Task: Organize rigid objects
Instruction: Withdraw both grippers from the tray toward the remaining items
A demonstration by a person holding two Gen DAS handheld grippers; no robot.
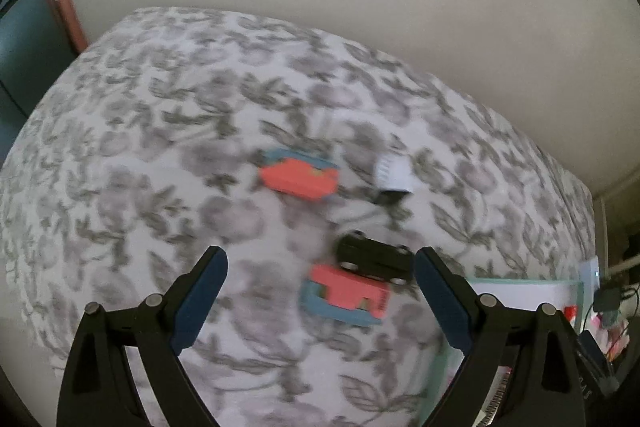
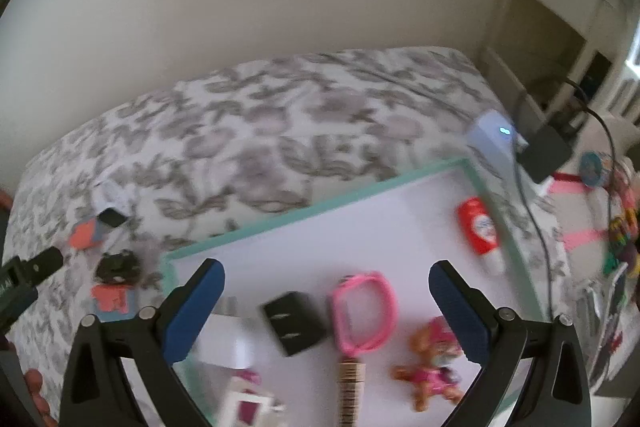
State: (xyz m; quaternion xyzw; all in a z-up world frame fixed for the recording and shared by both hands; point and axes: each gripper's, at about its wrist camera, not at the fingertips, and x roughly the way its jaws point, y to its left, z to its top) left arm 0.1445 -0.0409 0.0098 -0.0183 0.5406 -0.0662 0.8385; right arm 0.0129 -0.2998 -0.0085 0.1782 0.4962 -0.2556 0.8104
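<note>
My left gripper [image 1: 320, 255] hangs open over the floral bedcover, nothing between its fingers. Just beyond its right finger a black toy car [image 1: 376, 259] lies against a red-and-blue block [image 1: 346, 297]. A second red-and-blue block [image 1: 296, 179] and a white-and-black piece [image 1: 394, 173] lie farther off. My right gripper [image 2: 326, 267] stands open and empty above the white tray [image 2: 320, 207] with a teal rim. In the tray lie a black plug [image 2: 294, 323], a pink band [image 2: 364, 311], a toy pup [image 2: 432, 363], a red-and-white tube [image 2: 480, 227] and a white adapter [image 2: 232, 339].
The bed meets a pale wall at the back. Off its right edge sit a white device with a lit dot [image 2: 496, 135], a black box [image 2: 544, 151], cables and colourful clutter [image 2: 620, 227]. The left gripper's tip [image 2: 40, 267] shows at the right wrist view's left edge.
</note>
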